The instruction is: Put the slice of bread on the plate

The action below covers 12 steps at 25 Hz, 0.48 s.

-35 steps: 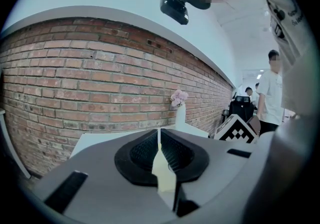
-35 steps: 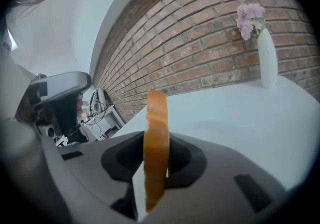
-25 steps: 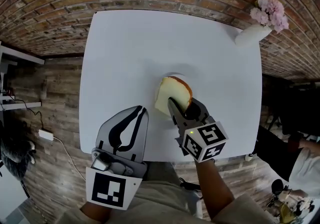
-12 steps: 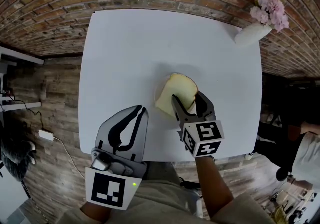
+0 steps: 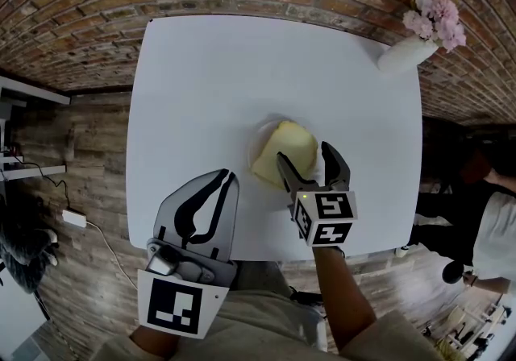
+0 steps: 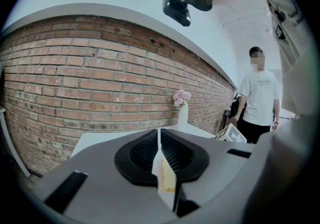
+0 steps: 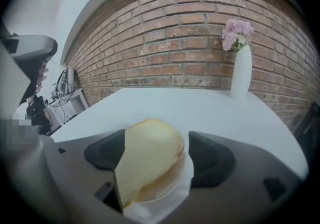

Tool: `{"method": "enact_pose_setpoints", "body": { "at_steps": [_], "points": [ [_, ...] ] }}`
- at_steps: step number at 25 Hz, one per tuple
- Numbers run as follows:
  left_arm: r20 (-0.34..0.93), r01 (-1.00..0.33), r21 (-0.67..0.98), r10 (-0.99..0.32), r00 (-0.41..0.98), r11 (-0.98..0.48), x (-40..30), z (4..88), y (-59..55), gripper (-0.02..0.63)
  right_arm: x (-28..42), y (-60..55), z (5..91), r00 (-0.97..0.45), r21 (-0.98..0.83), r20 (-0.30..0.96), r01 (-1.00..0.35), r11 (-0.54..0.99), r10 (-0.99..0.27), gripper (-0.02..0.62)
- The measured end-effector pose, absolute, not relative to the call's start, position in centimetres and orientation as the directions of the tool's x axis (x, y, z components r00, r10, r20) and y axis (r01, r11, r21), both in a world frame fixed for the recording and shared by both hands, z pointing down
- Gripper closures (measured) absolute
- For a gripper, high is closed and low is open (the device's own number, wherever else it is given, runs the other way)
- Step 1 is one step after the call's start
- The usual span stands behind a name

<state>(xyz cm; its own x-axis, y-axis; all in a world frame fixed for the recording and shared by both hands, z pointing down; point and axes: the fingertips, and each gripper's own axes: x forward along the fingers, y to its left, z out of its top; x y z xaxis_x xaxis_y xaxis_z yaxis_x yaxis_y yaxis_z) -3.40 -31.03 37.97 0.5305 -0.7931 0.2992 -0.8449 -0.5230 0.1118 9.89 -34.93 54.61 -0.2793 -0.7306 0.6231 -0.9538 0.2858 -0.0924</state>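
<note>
Bread [image 5: 284, 151]: pale soft slice, domed crust, lying on round white plate [image 7: 186, 173]. Right gripper [image 5: 305, 156] jaws just opened wide, flanking slice, not clamping. Left gripper [image 5: 228, 176] jaws together.

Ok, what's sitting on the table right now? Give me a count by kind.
Slice of bread: 1
Plate: 1
Vase of flowers: 1
Total: 3
</note>
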Motion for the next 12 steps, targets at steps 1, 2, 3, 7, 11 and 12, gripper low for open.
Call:
{"method": "enact_pose_setpoints", "body": {
  "at_steps": [1,2,3,7,11,12],
  "points": [
    [0.297,-0.844,0.112,-0.793,0.532,-0.524,-3.4,37.9,-31.1,0.58,9.9,-35.0,54.5,-0.279,-0.095,0.618,-0.955,0.283,-0.735,0.212],
    [0.295,-0.844,0.112,-0.793,0.533,-0.525,-3.4,37.9,-31.1,0.58,9.9,-35.1,54.3,-0.279,-0.098,0.612,-0.955,0.279,-0.74,0.212],
    [0.293,-0.843,0.113,-0.793,0.534,-0.526,-3.4,37.8,-31.1,0.58,9.9,-35.1,54.0,-0.278,-0.101,0.604,-0.956,0.275,-0.747,0.213],
    [0.289,-0.84,0.116,-0.791,0.54,-0.53,-3.1,37.6,-31.0,0.58,10.0,-35.4,53.4,-0.28,-0.119,0.581,-0.958,0.26,-0.764,0.22],
    [0.283,-0.835,0.116,-0.788,0.547,-0.538,-2.9,37.4,-30.8,0.58,10.0,-35.5,52.6,-0.277,-0.135,0.555,-0.96,0.244,-0.785,0.368],
    [0.28,-0.833,0.115,-0.787,0.549,-0.54,-2.9,37.3,-30.7,0.58,10.0,-35.5,52.2,-0.28,-0.15,0.543,-0.96,0.237,-0.792,0.423]
  ]
}}
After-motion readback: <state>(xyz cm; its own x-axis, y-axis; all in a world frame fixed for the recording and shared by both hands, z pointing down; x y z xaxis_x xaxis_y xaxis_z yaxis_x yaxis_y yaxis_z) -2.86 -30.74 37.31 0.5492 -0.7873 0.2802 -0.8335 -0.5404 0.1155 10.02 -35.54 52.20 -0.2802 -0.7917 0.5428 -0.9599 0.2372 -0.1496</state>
